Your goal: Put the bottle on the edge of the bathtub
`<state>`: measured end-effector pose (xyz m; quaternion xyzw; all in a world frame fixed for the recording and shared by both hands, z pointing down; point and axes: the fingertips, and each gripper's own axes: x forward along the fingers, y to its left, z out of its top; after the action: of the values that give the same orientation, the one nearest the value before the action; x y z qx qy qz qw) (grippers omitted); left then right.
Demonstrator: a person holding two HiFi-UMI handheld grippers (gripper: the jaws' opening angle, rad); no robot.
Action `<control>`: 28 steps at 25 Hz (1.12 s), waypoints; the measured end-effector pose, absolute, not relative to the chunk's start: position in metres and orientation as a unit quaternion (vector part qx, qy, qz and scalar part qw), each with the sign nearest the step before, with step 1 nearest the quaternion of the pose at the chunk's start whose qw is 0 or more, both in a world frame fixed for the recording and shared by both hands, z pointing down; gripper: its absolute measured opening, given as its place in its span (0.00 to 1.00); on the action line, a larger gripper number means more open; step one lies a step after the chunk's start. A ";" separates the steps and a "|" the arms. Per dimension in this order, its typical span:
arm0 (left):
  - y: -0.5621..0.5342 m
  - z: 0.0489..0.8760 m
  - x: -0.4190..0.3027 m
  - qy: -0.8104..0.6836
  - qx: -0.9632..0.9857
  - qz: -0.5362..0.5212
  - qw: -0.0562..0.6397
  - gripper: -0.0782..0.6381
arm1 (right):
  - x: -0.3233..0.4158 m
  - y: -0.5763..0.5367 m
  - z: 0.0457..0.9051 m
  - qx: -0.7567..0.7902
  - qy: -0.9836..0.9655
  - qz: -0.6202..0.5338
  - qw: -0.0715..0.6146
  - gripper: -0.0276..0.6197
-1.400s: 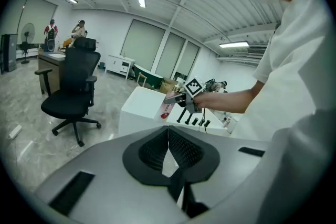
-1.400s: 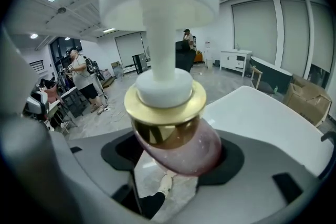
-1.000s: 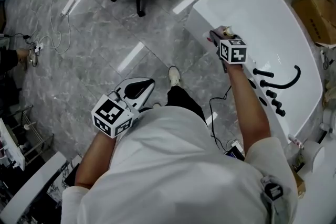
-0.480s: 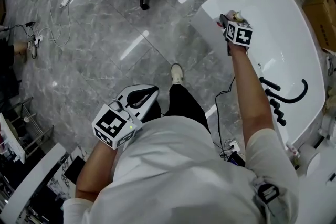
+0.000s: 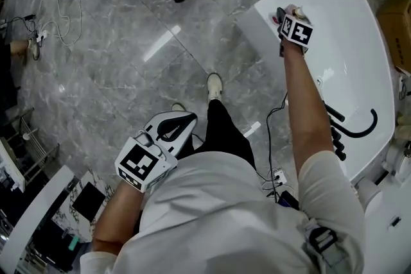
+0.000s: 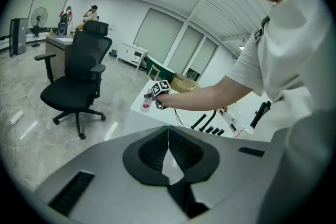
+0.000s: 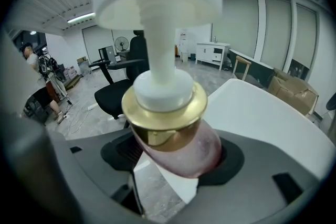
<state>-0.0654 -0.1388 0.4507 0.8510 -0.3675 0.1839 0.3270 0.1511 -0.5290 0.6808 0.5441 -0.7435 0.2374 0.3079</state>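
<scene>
My right tongs point(image 5: 283, 12) are clamped on the tilted pink pump bottle point(image 7: 181, 147) over the bathtub point(image 5: 268, 15) rim at 1 o'clock. The left tongs point(image 6: 168, 150) are pinched shut and empty. If I let go while it's crooked, it probably topples in.

No words, brands or numbers are readable. The marker cube point(image 5: 297, 31) above the bathtub point(image 5: 359, 42) shows only black-and-white squares.

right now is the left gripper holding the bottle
No, the left gripper has its jaws closed together on nothing, while the bottle sits clamped in the right gripper.
</scene>
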 end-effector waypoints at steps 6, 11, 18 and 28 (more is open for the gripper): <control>-0.152 0.452 -0.063 -0.369 0.850 0.176 0.332 0.13 | 0.150 -0.542 0.693 0.554 -0.734 0.238 0.311 0.53; -0.158 0.452 -0.061 -0.368 0.848 0.169 0.341 0.13 | 0.151 -0.540 0.698 0.557 -0.732 0.233 0.316 0.53; -0.168 0.454 -0.065 -0.367 0.848 0.177 0.340 0.13 | 0.144 -0.537 0.699 0.562 -0.734 0.216 0.315 0.54; -0.168 0.455 -0.058 -0.356 0.852 0.182 0.338 0.13 | 0.144 -0.534 0.698 0.555 -0.742 0.218 0.307 0.59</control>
<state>-0.0585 -0.1682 0.4553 0.8519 -0.3561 0.1823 0.3380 0.1442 -0.5337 0.6978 0.5550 -0.7416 0.2181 0.3073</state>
